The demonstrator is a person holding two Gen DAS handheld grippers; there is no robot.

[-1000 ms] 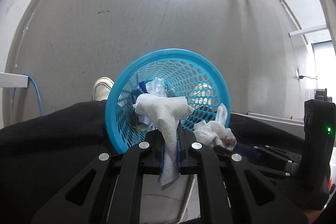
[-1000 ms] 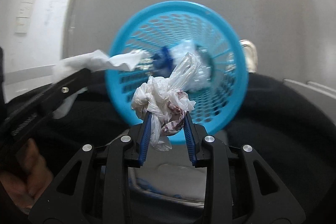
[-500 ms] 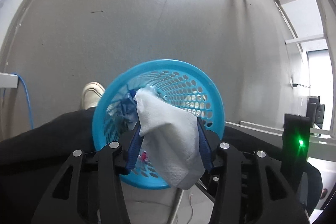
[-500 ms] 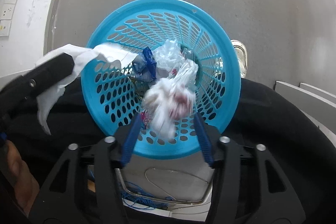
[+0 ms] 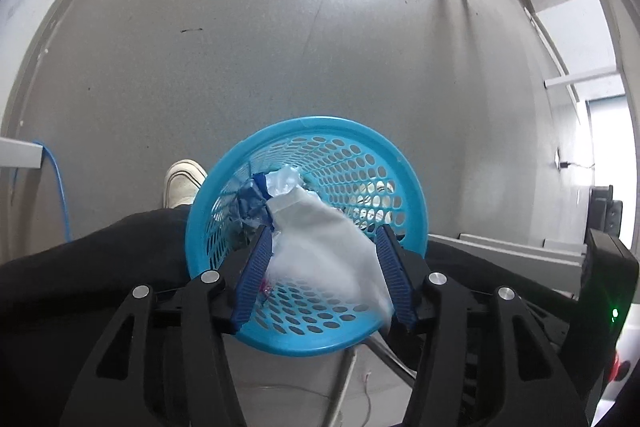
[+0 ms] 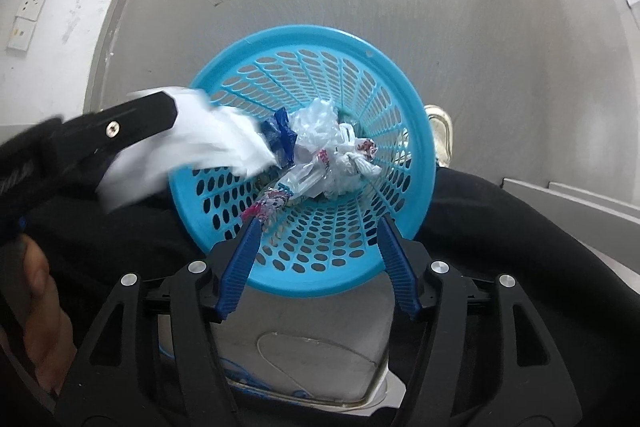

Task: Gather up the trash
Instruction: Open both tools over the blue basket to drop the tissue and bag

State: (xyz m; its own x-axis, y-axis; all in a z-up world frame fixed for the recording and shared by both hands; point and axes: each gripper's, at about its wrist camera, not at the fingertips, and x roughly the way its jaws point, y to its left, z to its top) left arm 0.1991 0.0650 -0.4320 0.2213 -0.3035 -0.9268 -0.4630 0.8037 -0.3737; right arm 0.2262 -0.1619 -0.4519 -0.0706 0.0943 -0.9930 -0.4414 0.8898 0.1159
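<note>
**A:** What has changed since a second ago?

**B:** Both loads have been let go. The knotted plastic bag (image 6: 352, 163) that the right gripper (image 6: 316, 259) was pinching now lies at the bottom of the blue basket (image 6: 416, 163). The white tissue (image 5: 324, 247), clamped flat before, has spread out between the pads of the left gripper (image 5: 322, 275).

**A:** So are the jaws apart?

**B:** Both are opening. Nothing sits between the right ones. The tissue is between the left ones, blurred and hanging over the basket's mouth; it may brush the right-hand pad, but neither pad presses it.

**A:** How would this trash handle?

**B:** I'd judge it all feather-light and limp. The tissue is soft and crumples to nothing, so any bunched fold would do. The bag is slick and crinkly; its knot is the surest hold.

**A:** And the surroundings?

**B:** The basket is stiff plastic, round, tapering, pierced with oval holes. It stands between dark trouser legs (image 6: 520, 227), a pale shoe (image 5: 182, 183) beside it, on a smooth grey floor (image 5: 240, 47).
</note>
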